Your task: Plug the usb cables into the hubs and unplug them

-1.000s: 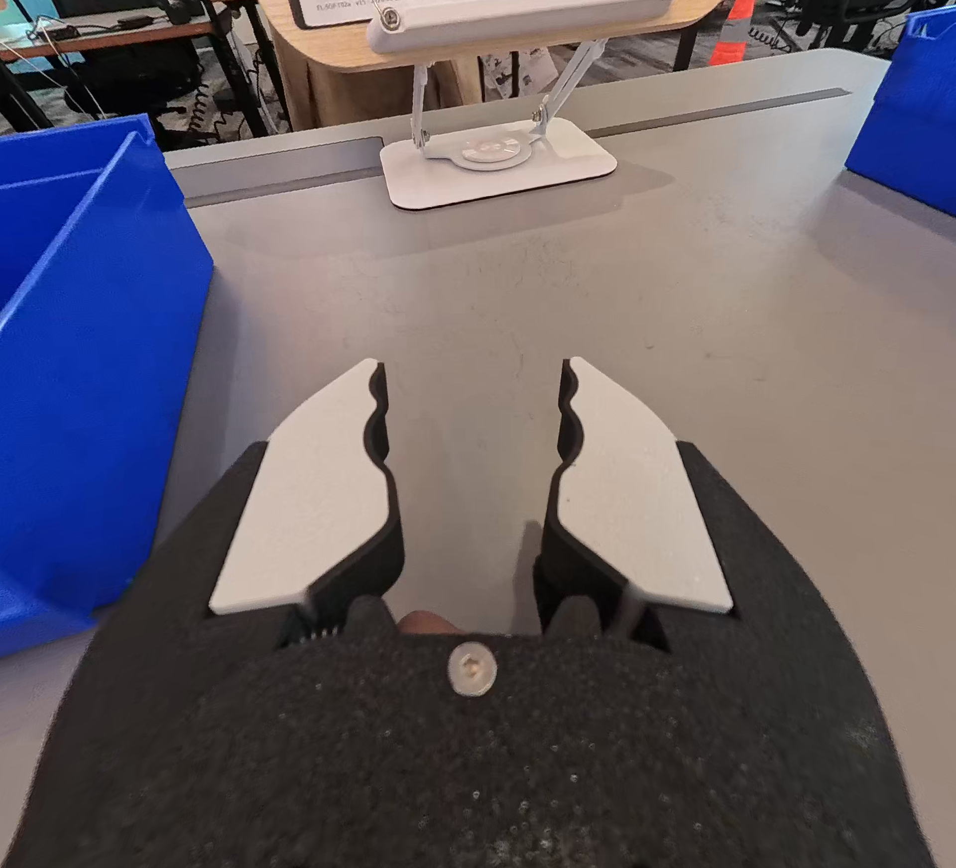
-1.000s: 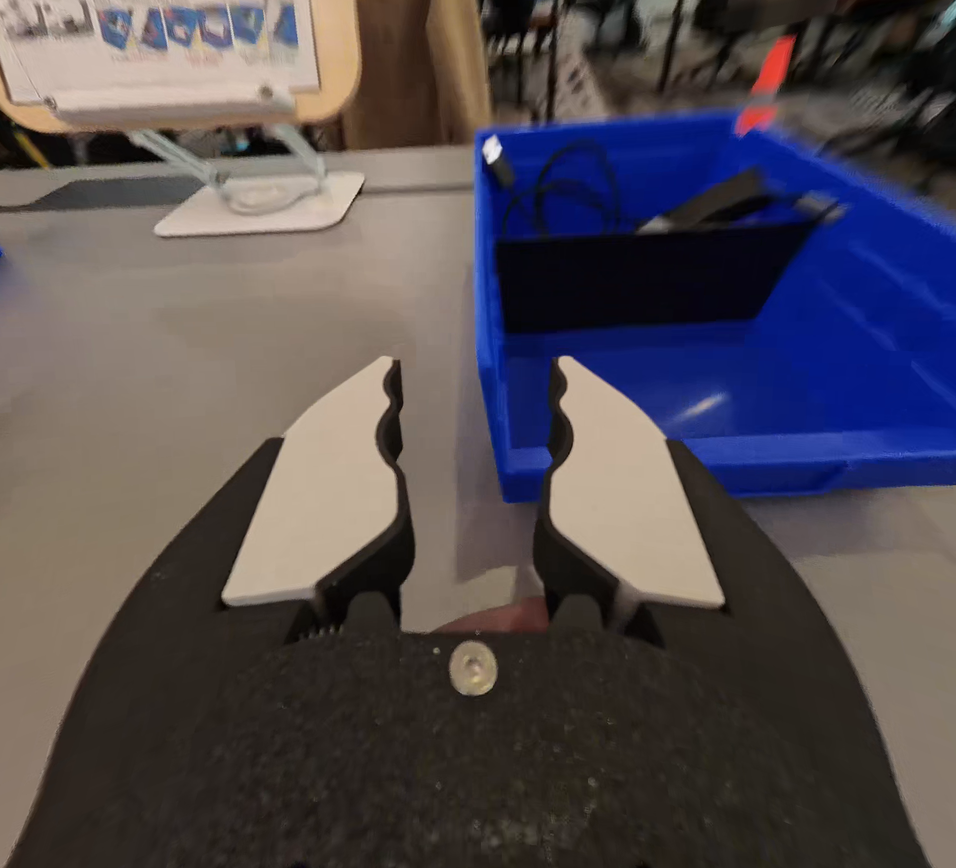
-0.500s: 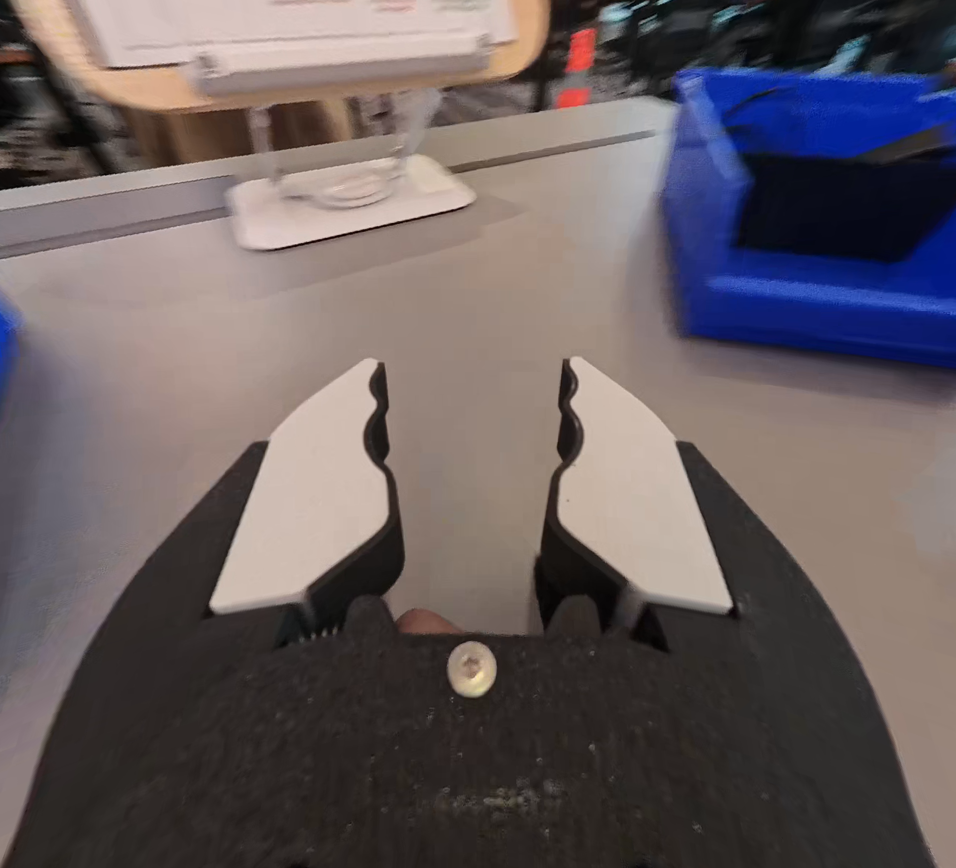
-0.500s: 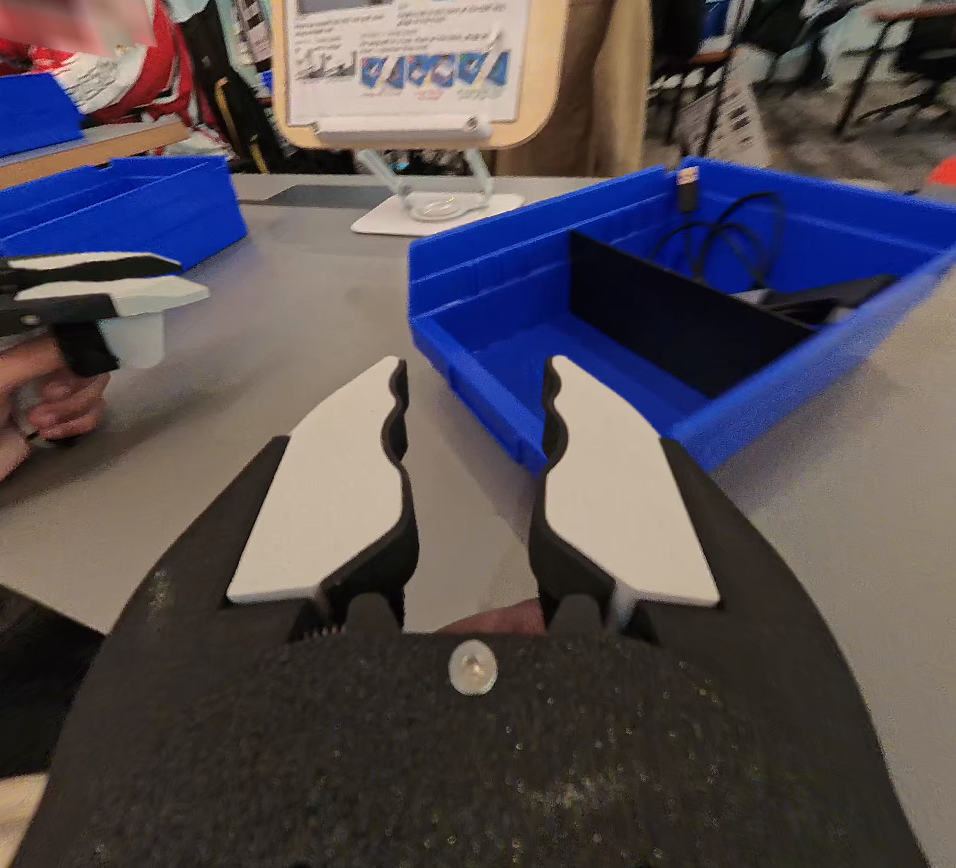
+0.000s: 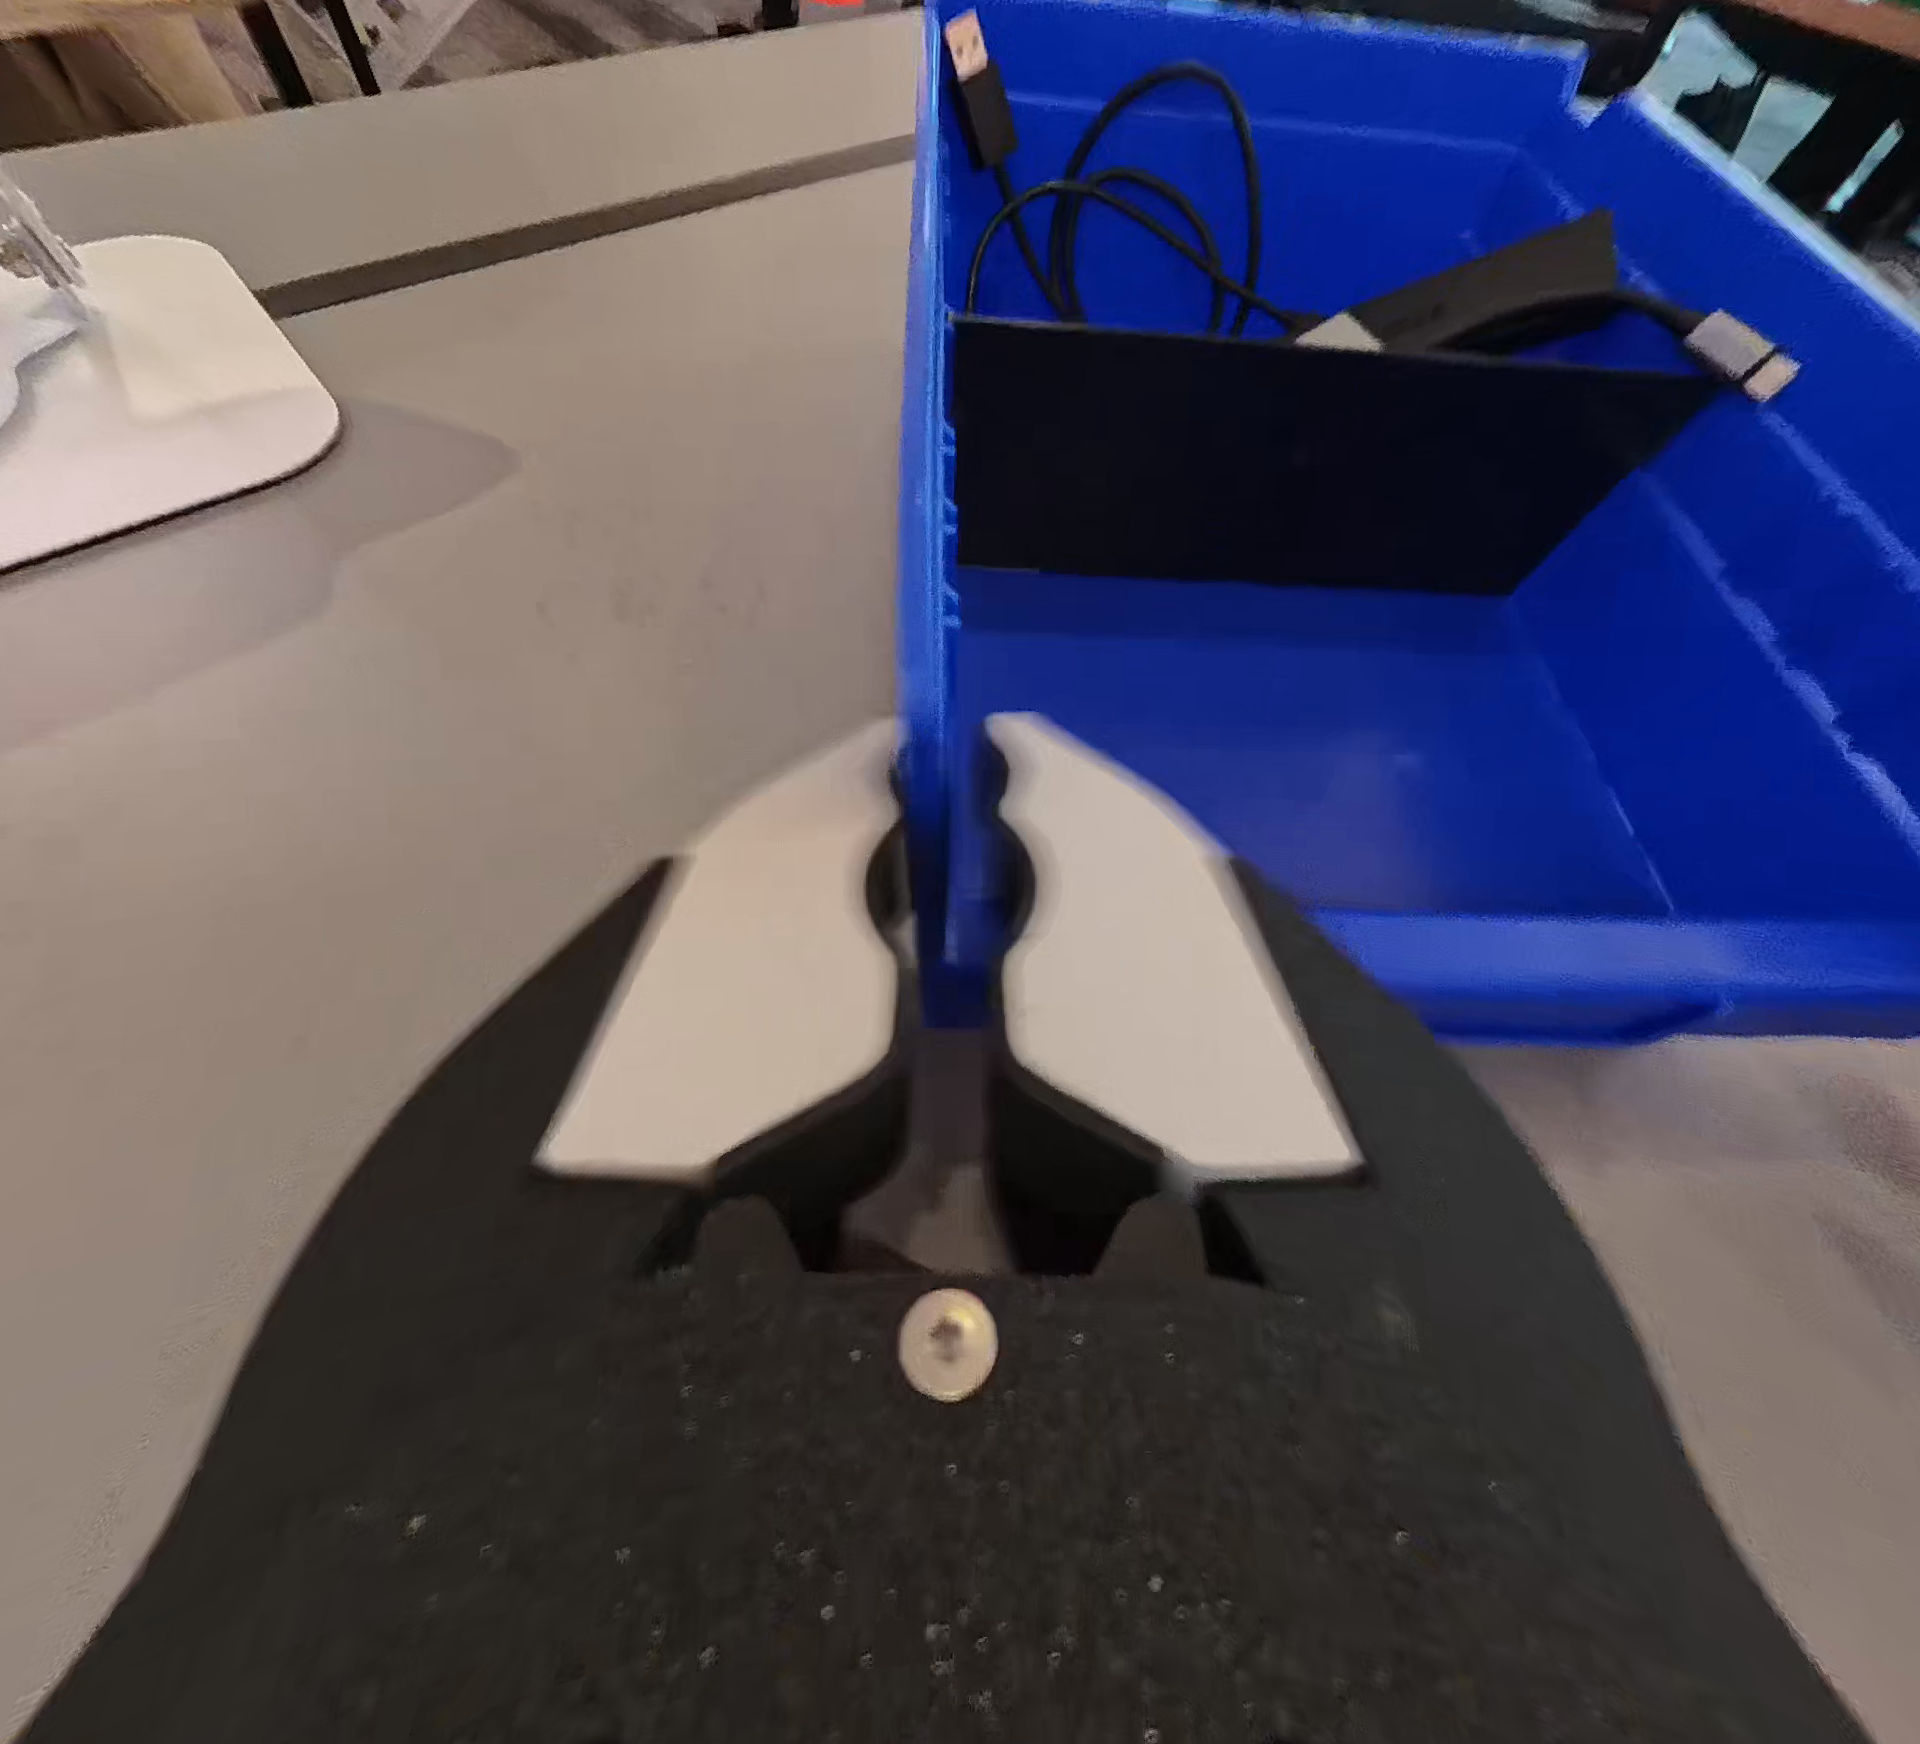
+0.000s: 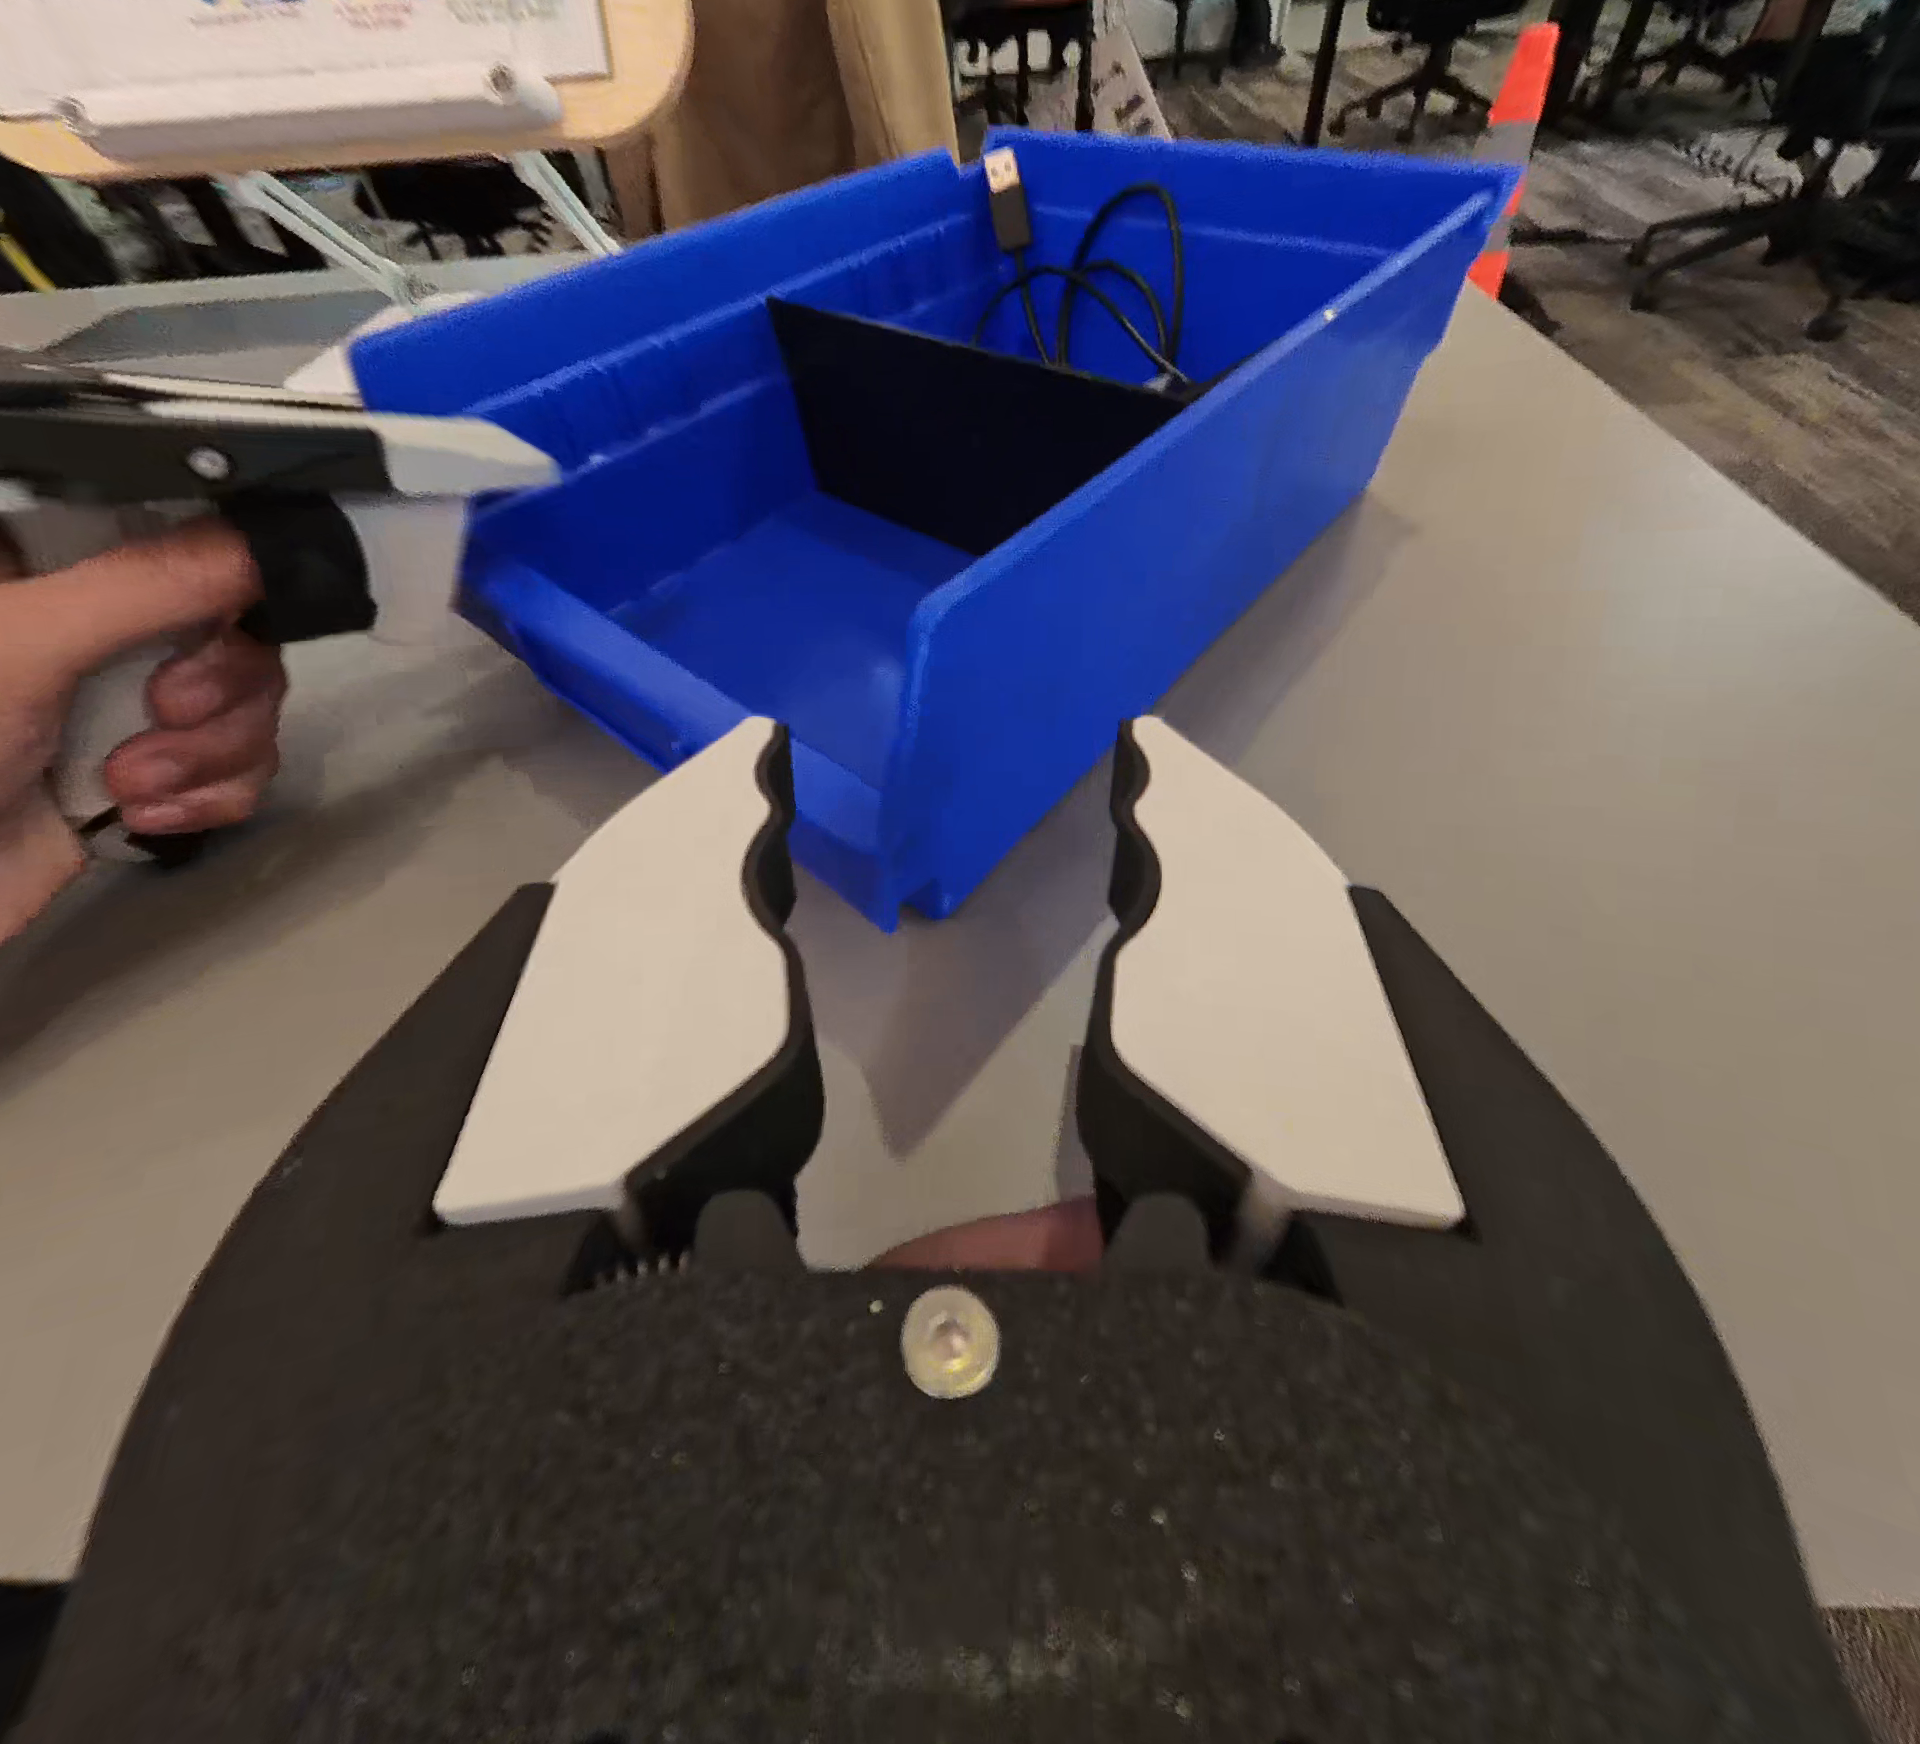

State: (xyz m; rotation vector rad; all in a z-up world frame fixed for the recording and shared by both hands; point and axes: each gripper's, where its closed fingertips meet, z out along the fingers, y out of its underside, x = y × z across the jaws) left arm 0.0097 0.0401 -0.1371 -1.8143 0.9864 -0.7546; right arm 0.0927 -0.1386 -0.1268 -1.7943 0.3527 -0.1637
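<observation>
Grey and matte, the bench [image 6: 1558,655] carries a blue plastic bin [image 6: 1143,572] standing toward its far right corner, with a white stand base [image 5: 156,385] near the far edge to the left. The bin is smooth-walled and open-topped, and a flat black divider [image 5: 1247,458] splits it into a bare front compartment and a back one.

The left gripper [image 5: 940,738] hung spread over bare bench half a second ago; now its white, wavy-edged fingers [image 5: 1122,946] have come in on either side of the bin's near left wall and look pinched on it, though motion blur hides the pads' contact. That suggests the bin is being steadied or dragged closer before any cable is reached; no plugging has begun.

The right gripper [image 6: 951,759] stays spread and holds nothing, just short of the bin's near right corner.

Thin black usb cables [image 5: 1143,198] lie coiled in the back compartment, one metal plug [image 5: 971,47] propped at the far left corner, beside a dark slab-shaped hub [image 5: 1507,281].
</observation>
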